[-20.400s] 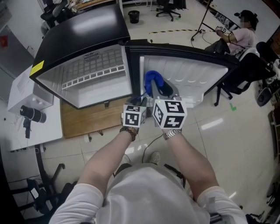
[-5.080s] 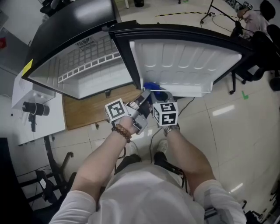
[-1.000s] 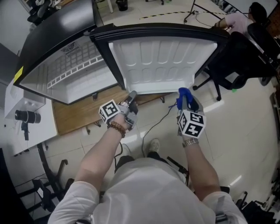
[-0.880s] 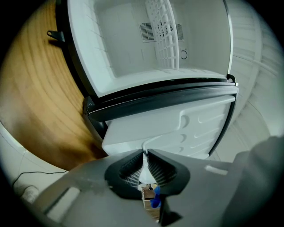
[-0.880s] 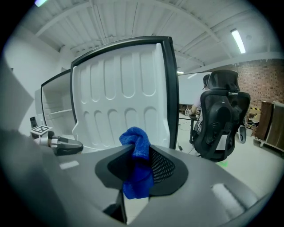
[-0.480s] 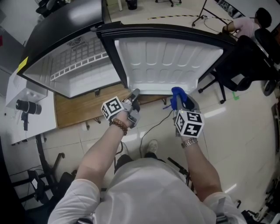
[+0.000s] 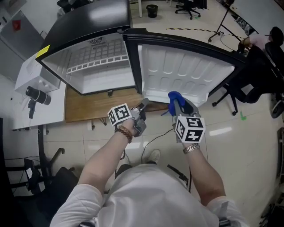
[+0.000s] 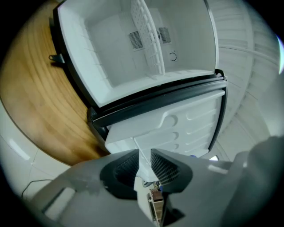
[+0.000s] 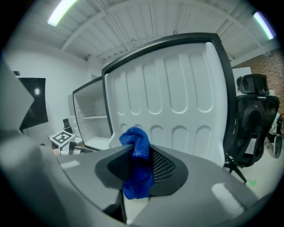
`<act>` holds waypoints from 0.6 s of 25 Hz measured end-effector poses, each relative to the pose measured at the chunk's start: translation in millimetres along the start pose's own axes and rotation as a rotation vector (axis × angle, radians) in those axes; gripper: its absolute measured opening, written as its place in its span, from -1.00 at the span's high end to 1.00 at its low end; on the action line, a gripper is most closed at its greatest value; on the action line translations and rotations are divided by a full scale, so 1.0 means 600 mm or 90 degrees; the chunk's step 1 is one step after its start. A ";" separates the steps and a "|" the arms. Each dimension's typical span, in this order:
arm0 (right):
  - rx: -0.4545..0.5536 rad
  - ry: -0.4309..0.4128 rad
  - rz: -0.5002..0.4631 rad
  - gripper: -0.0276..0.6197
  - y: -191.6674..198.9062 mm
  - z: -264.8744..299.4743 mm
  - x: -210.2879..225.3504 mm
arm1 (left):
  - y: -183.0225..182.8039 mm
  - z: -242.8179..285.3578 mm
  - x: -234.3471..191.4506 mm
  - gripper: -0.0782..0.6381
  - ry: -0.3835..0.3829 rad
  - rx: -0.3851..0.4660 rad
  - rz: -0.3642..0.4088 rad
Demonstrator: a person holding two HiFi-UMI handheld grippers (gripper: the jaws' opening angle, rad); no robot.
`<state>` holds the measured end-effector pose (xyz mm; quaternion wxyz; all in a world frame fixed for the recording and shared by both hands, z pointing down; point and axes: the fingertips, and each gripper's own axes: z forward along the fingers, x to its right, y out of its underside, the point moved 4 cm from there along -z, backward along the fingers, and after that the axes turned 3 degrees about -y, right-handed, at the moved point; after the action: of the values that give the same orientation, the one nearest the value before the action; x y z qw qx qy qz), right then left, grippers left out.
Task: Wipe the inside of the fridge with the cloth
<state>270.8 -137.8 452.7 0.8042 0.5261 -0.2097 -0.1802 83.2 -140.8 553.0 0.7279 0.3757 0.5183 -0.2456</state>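
light: bright, even, overhead strip lights (image 9: 62,11)
glare: pale sheen on the black fridge (image 7: 95,13) top
shadows: faint
distortion: heavy fisheye, dark corners in gripper views
focus: near foreground soft

The pale tiled floor (image 7: 248,146) bears a wooden board (image 7: 95,104) at ten o'clock with the open fridge (image 7: 97,66) standing on it, a black office chair (image 7: 255,73) at two o'clock and a white table (image 7: 31,102) at nine
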 end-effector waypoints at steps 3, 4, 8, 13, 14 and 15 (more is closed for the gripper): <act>0.009 -0.044 -0.021 0.62 -0.028 0.011 -0.066 | -0.029 -0.051 0.030 0.58 0.006 0.022 0.047; 0.012 -0.059 -0.028 0.62 -0.037 0.017 -0.089 | -0.042 -0.070 0.041 0.58 0.008 0.032 0.067; 0.035 -0.110 -0.054 0.62 -0.070 0.038 -0.184 | -0.094 -0.149 0.079 0.62 0.004 0.069 0.163; 0.064 -0.155 -0.080 0.61 -0.103 0.051 -0.310 | -0.156 -0.266 0.114 0.69 -0.037 0.109 0.318; 0.070 -0.161 -0.084 0.61 -0.109 0.052 -0.333 | -0.167 -0.287 0.121 0.70 -0.048 0.116 0.354; 0.076 -0.166 -0.087 0.61 -0.114 0.053 -0.355 | -0.177 -0.308 0.130 0.73 -0.060 0.122 0.393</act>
<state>69.0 -79.6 369.5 0.7233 0.5584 -0.2860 -0.2886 -75.1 -53.5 415.4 0.7527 0.5700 0.3199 -0.0780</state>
